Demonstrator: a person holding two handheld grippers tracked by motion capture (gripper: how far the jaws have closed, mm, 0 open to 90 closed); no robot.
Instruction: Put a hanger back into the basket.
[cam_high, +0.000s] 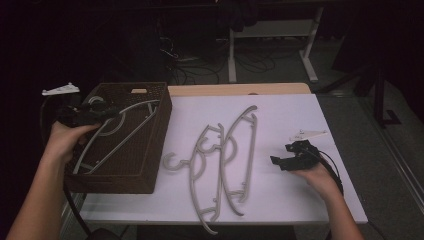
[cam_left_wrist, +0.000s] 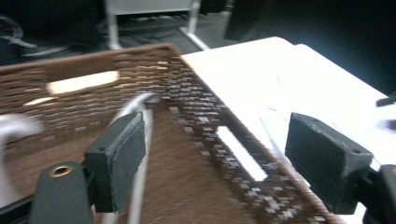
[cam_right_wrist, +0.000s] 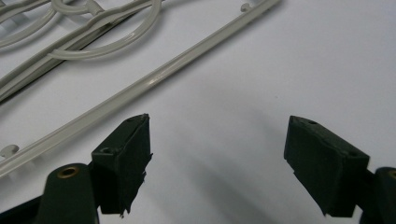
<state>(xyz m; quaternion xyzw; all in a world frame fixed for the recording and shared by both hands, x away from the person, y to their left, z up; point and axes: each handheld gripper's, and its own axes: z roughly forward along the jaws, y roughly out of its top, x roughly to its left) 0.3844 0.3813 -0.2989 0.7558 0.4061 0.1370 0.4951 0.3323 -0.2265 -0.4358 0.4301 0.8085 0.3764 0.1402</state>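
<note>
— Where the high view looks down on the white table (cam_high: 280, 107), what is each hand doing?
— At the left, the left gripper (cam_high: 107, 114) hovers over the dark brown woven basket (cam_high: 160, 130), in which one grey plastic clothes hanger (cam_high: 131, 129) lies aslant. At the right, the right gripper (cam_high: 275, 161) sits low over the bare tabletop, just right of two more grey plastic hangers (cam_high: 225, 155) that lie overlapping, well apart from the basket.
— And the left gripper view?
— Its black jaws stand wide apart with nothing between them. Below them lie the basket's inside and slotted wall (cam_left_wrist: 196, 102); a pale curve of the hanger (cam_left_wrist: 140, 100) shows behind the left pad (cam_left_wrist: 122, 156). The picture is blurred.
— The right gripper view?
— Jaws likewise spread, empty, over white table (cam_right_wrist: 261, 84). The nearest hanger's long bar (cam_right_wrist: 154, 79) runs slantwise just ahead of the left pad (cam_right_wrist: 126, 154), not touching it.
</note>
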